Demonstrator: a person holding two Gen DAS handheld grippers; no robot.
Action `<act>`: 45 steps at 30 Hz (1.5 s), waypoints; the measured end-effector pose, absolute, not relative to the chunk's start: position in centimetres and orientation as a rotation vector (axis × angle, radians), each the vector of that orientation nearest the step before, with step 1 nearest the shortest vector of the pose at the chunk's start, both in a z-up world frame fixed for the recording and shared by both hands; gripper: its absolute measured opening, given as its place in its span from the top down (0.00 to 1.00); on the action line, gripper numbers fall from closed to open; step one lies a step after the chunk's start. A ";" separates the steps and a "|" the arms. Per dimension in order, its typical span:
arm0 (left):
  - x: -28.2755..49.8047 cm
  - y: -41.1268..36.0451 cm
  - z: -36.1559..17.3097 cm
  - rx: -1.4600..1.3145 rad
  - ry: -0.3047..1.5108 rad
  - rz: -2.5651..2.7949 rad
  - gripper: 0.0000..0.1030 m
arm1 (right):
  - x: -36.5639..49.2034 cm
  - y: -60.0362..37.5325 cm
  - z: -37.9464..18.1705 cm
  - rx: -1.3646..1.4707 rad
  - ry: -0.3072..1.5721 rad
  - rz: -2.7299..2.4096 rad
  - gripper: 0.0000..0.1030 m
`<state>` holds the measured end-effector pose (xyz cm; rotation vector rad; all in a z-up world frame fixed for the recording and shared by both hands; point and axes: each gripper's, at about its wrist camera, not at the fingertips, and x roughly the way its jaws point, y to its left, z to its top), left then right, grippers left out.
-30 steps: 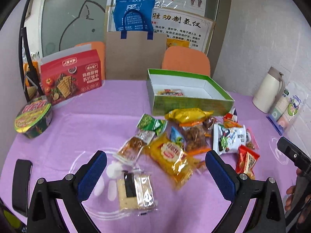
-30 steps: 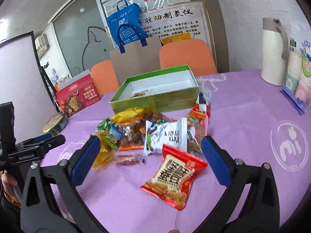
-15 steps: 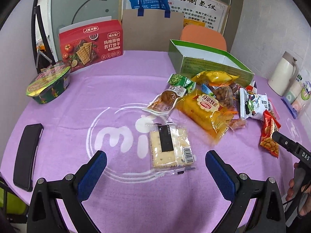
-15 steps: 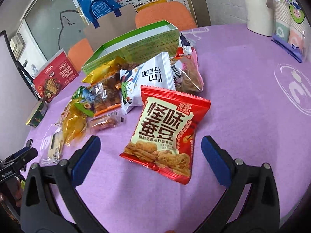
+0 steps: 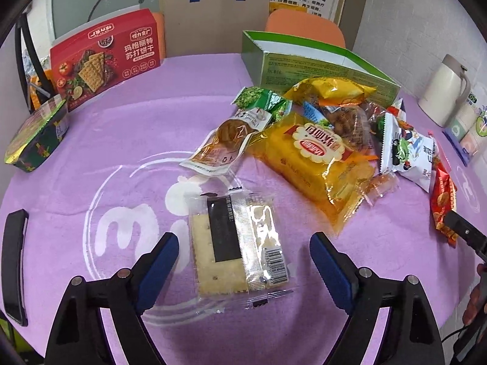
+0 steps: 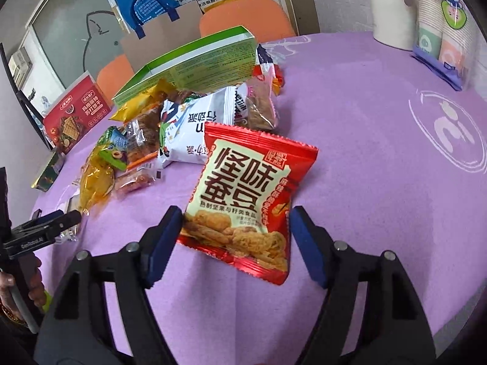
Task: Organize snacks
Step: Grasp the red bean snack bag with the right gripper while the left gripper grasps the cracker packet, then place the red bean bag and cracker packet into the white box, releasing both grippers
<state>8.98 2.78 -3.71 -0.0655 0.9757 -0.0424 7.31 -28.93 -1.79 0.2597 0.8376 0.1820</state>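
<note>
Both tongs spread apart, each straddling its own packet, nothing clamped. Left gripper [image 5: 243, 261]: clear-wrapped cracker pack [image 5: 237, 246] lies flat on the purple tablecloth [image 5: 127, 140] between the pads, long axis running straight away from the tongs, near end inside the gap. Right gripper [image 6: 234, 237]: red broad-bean bag [image 6: 246, 194] sits dead ahead, lower edge between the pads, left pad seemingly touching its corner, long axis pointing forward and tilted slightly right. Each hand is nearer its own packet. Open green box [image 5: 319, 60] stands beyond the snack pile [image 5: 328, 140], far ahead of both. Closing looks like the next move; crinkly film may slip.
</note>
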 end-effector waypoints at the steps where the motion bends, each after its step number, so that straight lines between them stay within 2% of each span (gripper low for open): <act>1: 9.1 3.0 -3.9 -0.070 0.978 -0.025 0.13 | 7.3 -28.9 -1.8 0.272 0.836 0.179 0.26; 7: 8.8 3.2 -4.0 -0.070 0.972 -0.031 0.13 | 7.8 -27.5 -1.8 0.222 0.843 0.137 0.18; 10: 9.0 3.0 -4.1 -0.047 0.976 -0.025 0.13 | 7.9 -27.0 -1.9 0.178 0.840 0.114 0.18; 12: 9.1 2.8 -4.1 -0.036 0.976 -0.029 0.14 | 7.9 -27.1 -1.9 0.175 0.833 0.108 0.23; 14: 9.0 2.7 -4.0 -0.020 0.961 -0.026 0.25 | 7.7 -27.5 -1.9 0.183 0.821 0.109 0.33; 16: 8.9 2.5 -3.9 0.004 0.951 -0.026 0.39 | 7.7 -27.9 -1.8 0.205 0.819 0.121 0.35; 17: 8.9 2.5 -3.9 0.004 0.948 -0.031 0.40 | 7.6 -28.0 -1.7 0.209 0.817 0.129 0.37; 24: 7.7 3.9 -2.8 -0.086 0.914 -0.062 0.41 | 6.5 -28.1 -0.1 0.214 0.781 0.177 0.43; 33: 7.5 3.6 4.0 -0.116 0.764 -0.124 0.41 | 6.1 -27.9 4.9 0.246 0.661 0.280 0.44; 45: 15.7 -1.6 9.3 -0.059 0.707 -0.202 0.41 | 14.4 -25.4 9.6 0.173 0.595 0.350 0.44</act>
